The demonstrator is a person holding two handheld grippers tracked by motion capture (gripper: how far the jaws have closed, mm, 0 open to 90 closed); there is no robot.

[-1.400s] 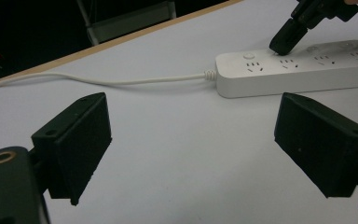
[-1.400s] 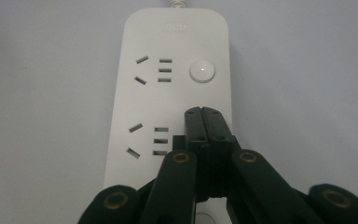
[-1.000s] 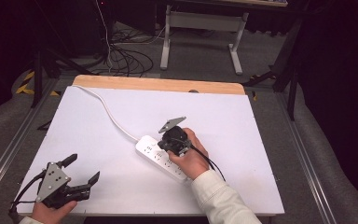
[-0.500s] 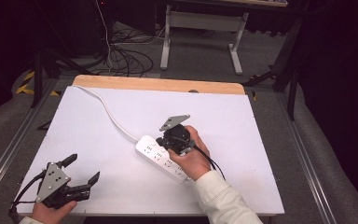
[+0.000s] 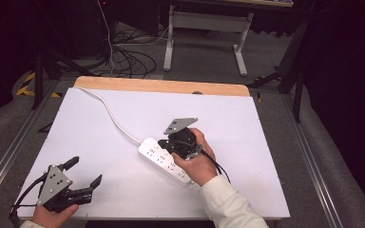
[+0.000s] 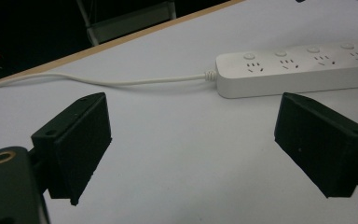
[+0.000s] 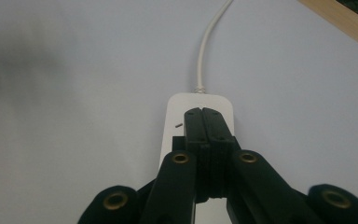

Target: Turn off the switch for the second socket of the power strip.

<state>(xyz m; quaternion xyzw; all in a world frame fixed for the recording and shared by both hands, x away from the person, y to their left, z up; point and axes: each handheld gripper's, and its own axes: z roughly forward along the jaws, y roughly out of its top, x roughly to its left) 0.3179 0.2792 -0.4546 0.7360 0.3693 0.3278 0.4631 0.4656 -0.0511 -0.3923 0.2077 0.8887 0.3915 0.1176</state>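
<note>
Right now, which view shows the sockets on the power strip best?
The left gripper view: the power strip lies unobstructed, its sockets and buttons sharp. The high view shows it small and partly under the right gripper. The right gripper view shows its cord end behind shut jaws.

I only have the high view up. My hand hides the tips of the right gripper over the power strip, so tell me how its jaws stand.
Observer: In the right gripper view the right gripper has its jaws pressed flat together, nothing between them.
Operator: Where are they pointing?
Observer: Over the cord end of the power strip, tips in line with where the white cord enters it.
Operator: And the left one?
Observer: The left gripper has its jaws wide apart over bare table, facing the strip's side from a distance.
Operator: Any plugs in the strip?
Observer: None in the four sockets the left gripper view shows, each with a round button.
</note>
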